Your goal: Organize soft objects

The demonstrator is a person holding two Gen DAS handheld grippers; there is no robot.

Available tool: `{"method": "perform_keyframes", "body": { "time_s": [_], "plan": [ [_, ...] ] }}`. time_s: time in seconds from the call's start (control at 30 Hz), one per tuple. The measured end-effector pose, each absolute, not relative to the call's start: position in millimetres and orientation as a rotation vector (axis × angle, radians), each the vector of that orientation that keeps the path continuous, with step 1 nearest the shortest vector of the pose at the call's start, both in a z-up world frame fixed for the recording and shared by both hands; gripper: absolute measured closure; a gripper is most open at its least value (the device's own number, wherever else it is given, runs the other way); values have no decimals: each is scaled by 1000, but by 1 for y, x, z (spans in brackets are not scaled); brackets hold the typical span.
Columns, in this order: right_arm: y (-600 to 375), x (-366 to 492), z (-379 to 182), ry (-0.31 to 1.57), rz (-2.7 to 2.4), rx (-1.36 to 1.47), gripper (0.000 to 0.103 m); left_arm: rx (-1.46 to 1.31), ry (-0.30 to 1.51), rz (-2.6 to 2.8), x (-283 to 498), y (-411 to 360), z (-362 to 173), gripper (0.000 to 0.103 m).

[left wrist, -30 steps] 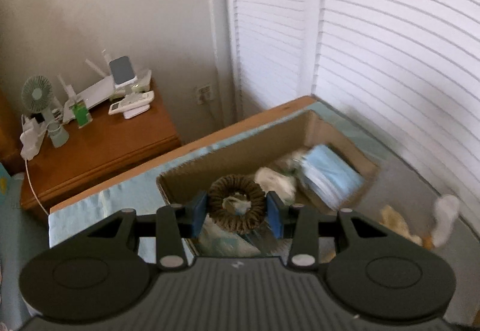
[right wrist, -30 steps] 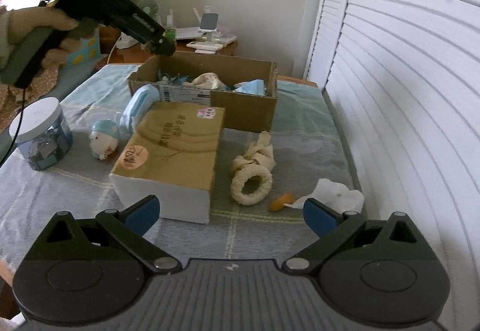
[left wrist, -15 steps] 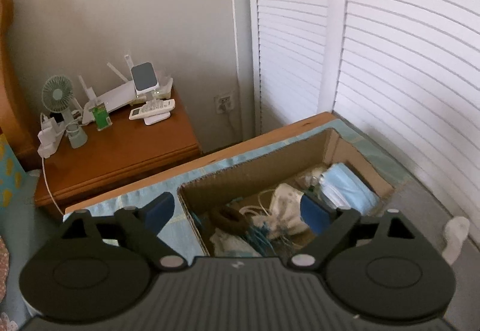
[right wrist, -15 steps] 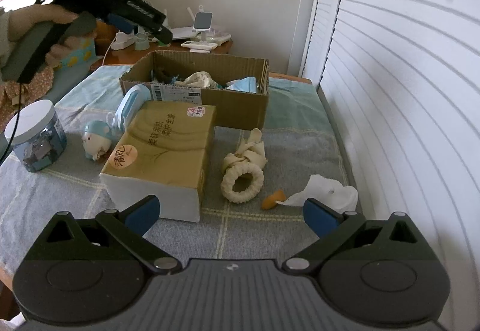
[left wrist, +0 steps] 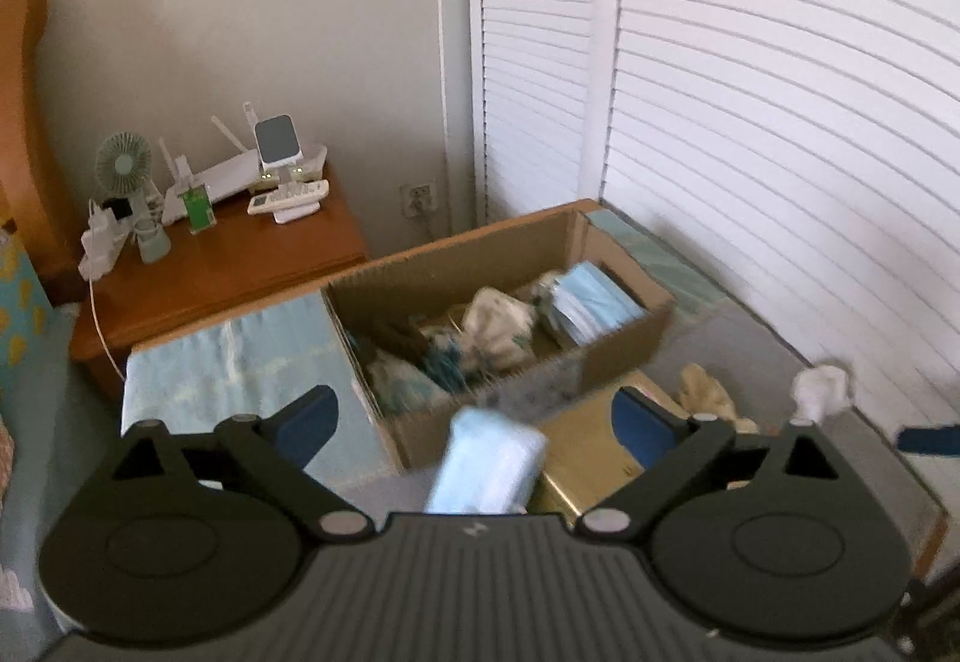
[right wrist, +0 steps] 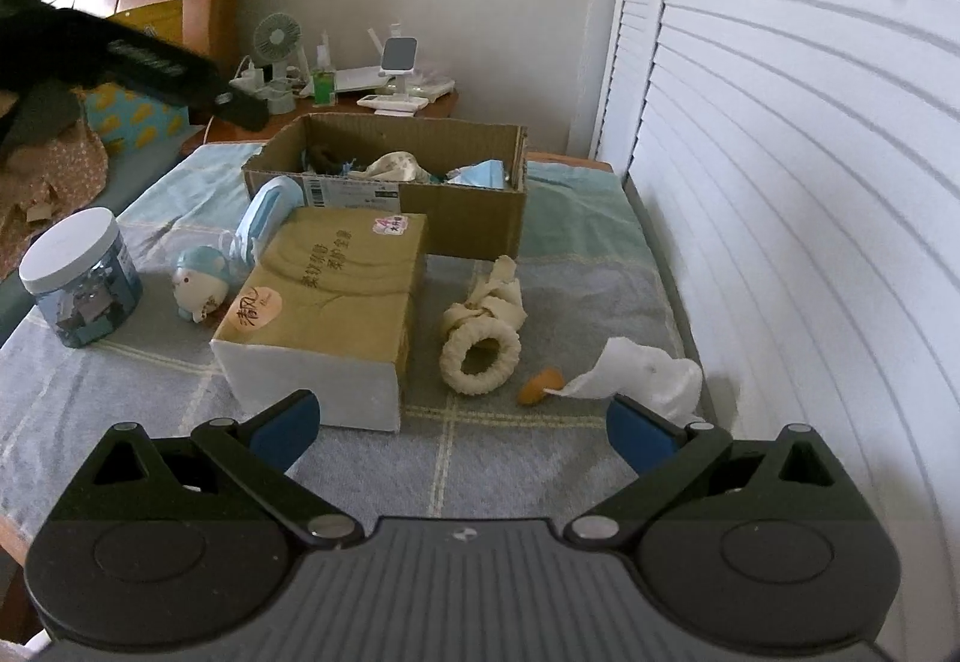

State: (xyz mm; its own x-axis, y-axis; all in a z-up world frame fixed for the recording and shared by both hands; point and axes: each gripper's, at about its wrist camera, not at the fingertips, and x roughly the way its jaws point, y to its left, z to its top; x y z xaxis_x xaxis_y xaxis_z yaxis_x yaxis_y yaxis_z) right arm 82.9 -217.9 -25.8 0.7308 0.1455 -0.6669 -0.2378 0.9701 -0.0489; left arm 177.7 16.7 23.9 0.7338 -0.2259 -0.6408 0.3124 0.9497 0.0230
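**Q:** Bedside surface under a checked blanket, louvred doors on the right. What step are you in?

**A:** Between items. Your left gripper point(left wrist: 474, 425) is spread wide and empty, above the near edge of the cardboard box point(right wrist: 456, 218), which already holds soft things: a pale cloth bundle point(left wrist: 498, 317) and blue face masks point(left wrist: 591, 302).

**Q:** And your right gripper point(right wrist: 459, 431)?

**A:** Also spread, grasping nothing, low over the blanket point(right wrist: 504, 458). From left to right, loose on the blanket: jar point(right wrist: 81, 281), small plush point(right wrist: 201, 281), tissue pack point(right wrist: 330, 308), cream scrunchie point(right wrist: 480, 356), white tissue point(right wrist: 651, 377).

**Q:** What does the next move call for?

**A:** Likely you centre on the scrunchie, straddle its ring, then carry it to the box.

**Q:** What is unclear?

**A:** The left view is blurred, so the box's darker contents cannot be identified. The orange bit point(right wrist: 540, 386) beside the tissue is too small to name.
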Motion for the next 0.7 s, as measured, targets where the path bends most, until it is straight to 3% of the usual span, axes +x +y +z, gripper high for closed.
{"method": "perform_keyframes", "body": {
  "time_s": [0.7],
  "plan": [
    [-253, 96, -48, 717, 14, -80, 0, 109, 666, -383, 82, -15, -16, 5]
  ]
}}
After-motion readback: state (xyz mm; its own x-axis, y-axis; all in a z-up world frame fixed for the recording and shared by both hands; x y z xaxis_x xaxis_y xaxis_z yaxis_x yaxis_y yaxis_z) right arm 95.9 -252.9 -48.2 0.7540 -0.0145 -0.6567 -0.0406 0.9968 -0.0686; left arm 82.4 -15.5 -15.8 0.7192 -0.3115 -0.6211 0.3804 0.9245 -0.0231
